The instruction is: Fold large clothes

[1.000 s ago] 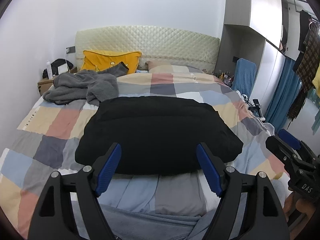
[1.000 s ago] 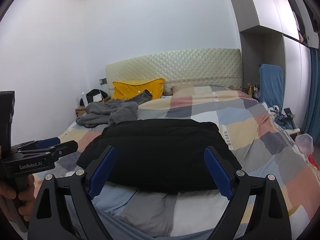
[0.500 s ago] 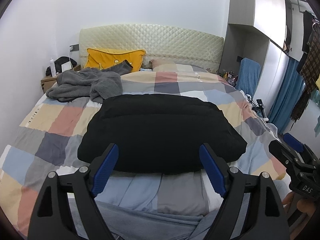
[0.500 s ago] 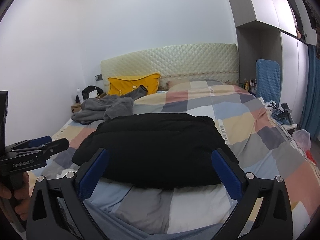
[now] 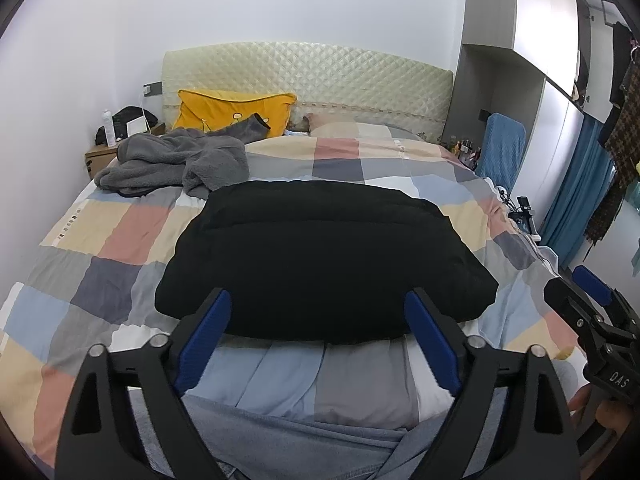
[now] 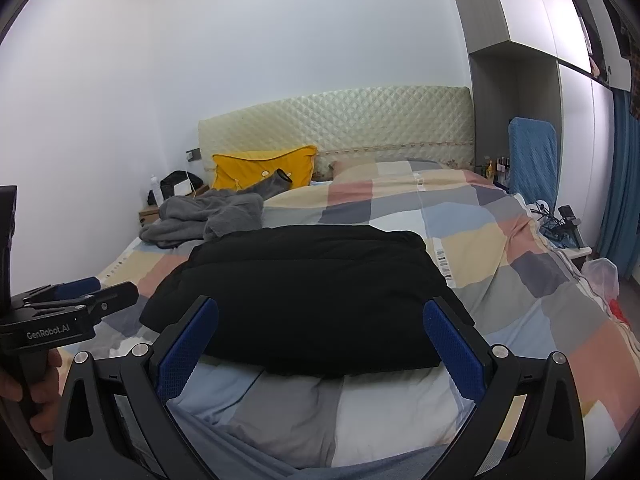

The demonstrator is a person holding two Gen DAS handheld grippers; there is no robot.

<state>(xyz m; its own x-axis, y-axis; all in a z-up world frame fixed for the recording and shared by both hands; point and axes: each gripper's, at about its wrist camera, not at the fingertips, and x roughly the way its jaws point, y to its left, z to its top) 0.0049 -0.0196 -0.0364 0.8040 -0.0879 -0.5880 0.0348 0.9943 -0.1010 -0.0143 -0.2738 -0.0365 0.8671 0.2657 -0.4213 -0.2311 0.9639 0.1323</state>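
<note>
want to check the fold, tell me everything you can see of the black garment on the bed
The black garment lies folded into a thick, puffy, roughly rectangular bundle near the foot of the bed, on the checked quilt. It looks like a padded matte coat, with faint horizontal seams across the top and rounded, bulging edges. No sleeves or collar show. Nothing grips it: both hand-held grippers hang short of its near edge. The grey fleece garment lies just behind its far left corner; contact is unclear.

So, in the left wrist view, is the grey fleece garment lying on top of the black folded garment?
No, the grey fleece garment lies bunched behind the black folded garment, toward the yellow pillow.
</note>
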